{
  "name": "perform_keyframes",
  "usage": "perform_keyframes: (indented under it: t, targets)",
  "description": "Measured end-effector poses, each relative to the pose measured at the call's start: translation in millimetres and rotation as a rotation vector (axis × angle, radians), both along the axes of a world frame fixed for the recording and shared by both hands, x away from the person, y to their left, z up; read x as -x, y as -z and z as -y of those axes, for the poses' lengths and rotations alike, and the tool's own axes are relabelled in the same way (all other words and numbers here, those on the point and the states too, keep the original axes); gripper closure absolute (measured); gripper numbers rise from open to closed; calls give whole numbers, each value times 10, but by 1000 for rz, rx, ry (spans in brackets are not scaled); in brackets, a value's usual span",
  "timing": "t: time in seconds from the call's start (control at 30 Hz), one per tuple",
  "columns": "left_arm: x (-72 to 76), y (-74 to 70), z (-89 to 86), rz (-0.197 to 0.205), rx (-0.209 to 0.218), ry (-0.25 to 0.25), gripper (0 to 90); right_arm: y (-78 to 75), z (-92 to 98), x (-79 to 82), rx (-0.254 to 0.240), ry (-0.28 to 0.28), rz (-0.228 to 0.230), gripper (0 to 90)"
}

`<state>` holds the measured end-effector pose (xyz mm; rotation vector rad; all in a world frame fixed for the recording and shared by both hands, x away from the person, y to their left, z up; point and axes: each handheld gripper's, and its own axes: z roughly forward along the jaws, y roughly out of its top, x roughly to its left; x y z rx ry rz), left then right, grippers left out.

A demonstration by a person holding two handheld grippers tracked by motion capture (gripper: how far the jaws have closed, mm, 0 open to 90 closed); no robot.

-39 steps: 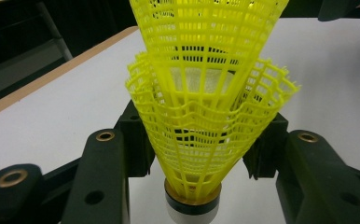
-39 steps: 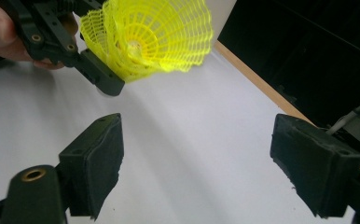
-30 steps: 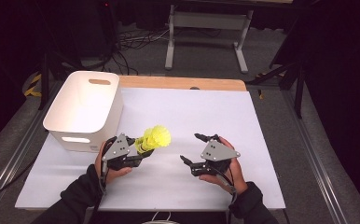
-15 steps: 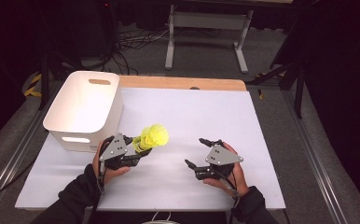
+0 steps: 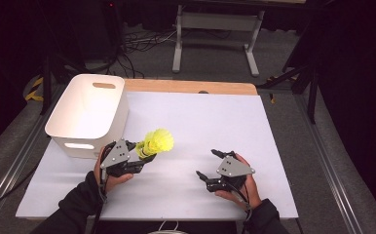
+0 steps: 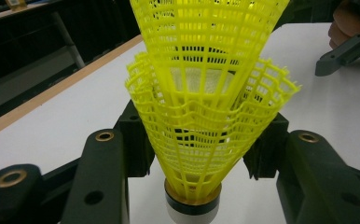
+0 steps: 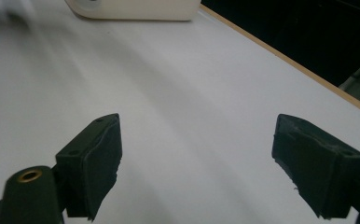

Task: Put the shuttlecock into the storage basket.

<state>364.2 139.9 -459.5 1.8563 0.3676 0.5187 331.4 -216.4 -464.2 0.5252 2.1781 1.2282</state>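
We are pinching the light, springy yellow shuttlecocks by their skirts in the left gripper, low centre-left; right gripper jaws are gaping empty.

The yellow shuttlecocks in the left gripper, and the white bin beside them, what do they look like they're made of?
Shuttlecocks: two nested, their skirts apparently moulded plastic or nylon, given the open yellow mesh; the base looks pale with a dark band, material unclear. Bin: probably plastic, smooth matte off-white walls with rounded corners and cut-out handles.

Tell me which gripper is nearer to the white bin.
Left. The left gripper, holding yellow shuttlecocks, sits just beside the white bin; the right gripper is farther off across the table, open.
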Motion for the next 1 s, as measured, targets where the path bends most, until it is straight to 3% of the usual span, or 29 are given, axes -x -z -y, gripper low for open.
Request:
perform_keyframes:
  t: [0.37,1.0]
  targets:
    - [10,-36,-50,9,14,-11,518,54,97,41,-9,4,-11,167]
    - [12,-109,-190,27,36,-34,516,65,65,38,-5,-14,-10,166]
